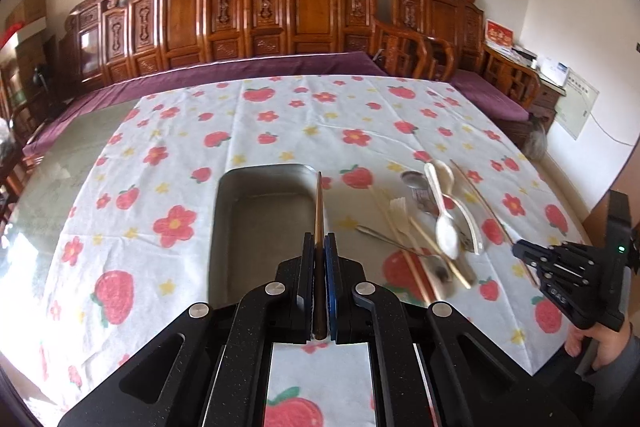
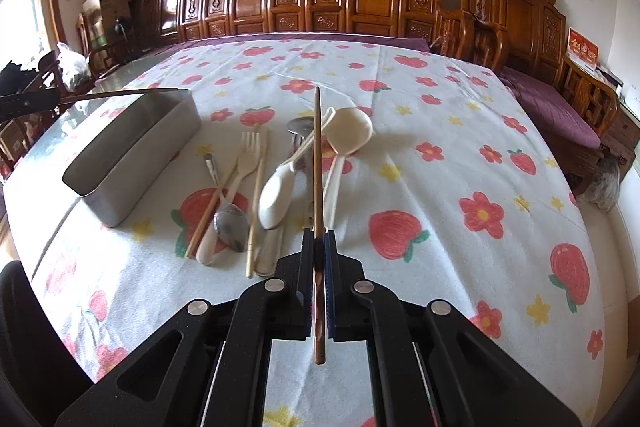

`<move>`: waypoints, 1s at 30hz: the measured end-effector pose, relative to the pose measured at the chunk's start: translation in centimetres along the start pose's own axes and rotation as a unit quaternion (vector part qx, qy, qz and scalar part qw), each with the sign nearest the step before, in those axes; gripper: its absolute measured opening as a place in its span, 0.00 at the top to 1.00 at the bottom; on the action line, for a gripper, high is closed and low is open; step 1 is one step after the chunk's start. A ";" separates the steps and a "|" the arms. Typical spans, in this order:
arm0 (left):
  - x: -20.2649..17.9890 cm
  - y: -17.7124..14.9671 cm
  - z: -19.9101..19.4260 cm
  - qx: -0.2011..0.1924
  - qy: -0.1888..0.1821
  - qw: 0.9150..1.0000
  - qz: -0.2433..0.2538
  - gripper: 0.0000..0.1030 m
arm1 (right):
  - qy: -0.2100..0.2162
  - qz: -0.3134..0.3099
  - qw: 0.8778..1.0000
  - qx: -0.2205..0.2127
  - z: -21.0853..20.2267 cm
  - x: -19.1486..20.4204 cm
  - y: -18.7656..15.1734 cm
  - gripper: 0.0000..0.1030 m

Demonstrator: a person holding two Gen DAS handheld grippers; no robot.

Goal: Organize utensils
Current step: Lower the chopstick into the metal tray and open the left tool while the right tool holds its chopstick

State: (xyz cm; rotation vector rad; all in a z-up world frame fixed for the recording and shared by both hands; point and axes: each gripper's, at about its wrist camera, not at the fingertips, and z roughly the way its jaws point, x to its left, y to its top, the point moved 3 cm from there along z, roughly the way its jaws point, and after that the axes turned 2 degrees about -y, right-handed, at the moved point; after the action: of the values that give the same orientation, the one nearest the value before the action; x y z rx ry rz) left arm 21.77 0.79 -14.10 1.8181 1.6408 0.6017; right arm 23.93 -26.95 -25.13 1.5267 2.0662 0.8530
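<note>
Left wrist view: the table (image 1: pixel 120 155) is carrying a flowered cloth (image 1: pixel 280 115) that is stopping short of the table's left edge, leaving a bare strip there. The far half of the cloth is lying open. A metal tin (image 1: pixel 260 227) is sitting near the middle of the cloth, empty inside. The utensil pile (image 1: pixel 432 227) is lying to the right of the tin, near the table's right edge, with a bare strip of cloth between them. The left gripper (image 1: pixel 319 255) is clamping a brown chopstick (image 1: pixel 318 203), jaws nearly together; the stick is pointing forward along the tin's right rim. Whether it is touching the rim cannot be told. The right gripper (image 1: pixel 520 253) is showing by the table's right edge, held by a hand (image 1: pixel 592 343).

Right wrist view: the right half of the cloth (image 2: pixel 460 147) is lying free up to the table's (image 2: pixel 52 131) far and right edges. The tin (image 2: pixel 132 163) is standing toward the left edge, the pile (image 2: pixel 260 183) just right of it, apart from it. The right gripper (image 2: pixel 319 251) is pinching a second brown chopstick (image 2: pixel 317 155), jaws nearly closed; the stick is reaching forward above the pile's white spoons (image 2: pixel 348 131). The left gripper's chopstick (image 2: pixel 120 93) is hanging over the tin's far rim.
</note>
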 end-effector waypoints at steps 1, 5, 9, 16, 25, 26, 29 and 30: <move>0.4 -0.1 0.2 0.001 0.006 1.000 -0.002 0.96 | 0.003 -0.001 1.000 -0.001 -0.1 0.3 0.0 0.94; 1.9 -0.4 1.3 0.004 0.036 0.999 -0.002 0.96 | 0.015 -0.005 1.000 -0.004 -0.3 1.2 0.0 0.94; 3.0 -1.0 2.9 0.019 0.050 0.999 -0.004 0.96 | 0.024 -0.007 1.000 -0.005 -0.4 1.9 0.1 0.94; 3.5 -1.9 5.5 0.046 0.056 0.997 -0.003 0.96 | 0.034 -0.010 0.999 -0.002 -0.1 2.6 0.1 0.94; 3.6 -2.2 7.2 0.070 0.045 0.997 -0.006 0.93 | 0.044 -0.017 0.999 -0.001 -0.3 3.9 0.7 0.94; 3.6 -2.2 7.1 0.070 0.045 0.997 -0.005 0.90 | 0.045 -0.020 0.999 -0.002 -0.4 4.2 0.9 0.94; 3.8 -2.0 6.4 0.060 0.040 0.997 -0.003 0.75 | 0.052 -0.026 0.998 -0.005 -0.7 5.5 1.4 0.94; 3.9 -1.9 5.9 0.056 0.038 0.998 -0.001 0.75 | 0.056 -0.027 0.998 -0.006 -0.8 6.1 1.6 0.94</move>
State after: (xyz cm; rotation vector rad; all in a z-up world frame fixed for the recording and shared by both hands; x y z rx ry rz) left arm 24.97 3.94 -19.88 1.8929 1.7592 0.5952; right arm 22.64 -20.96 -23.29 1.4406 2.1663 0.9480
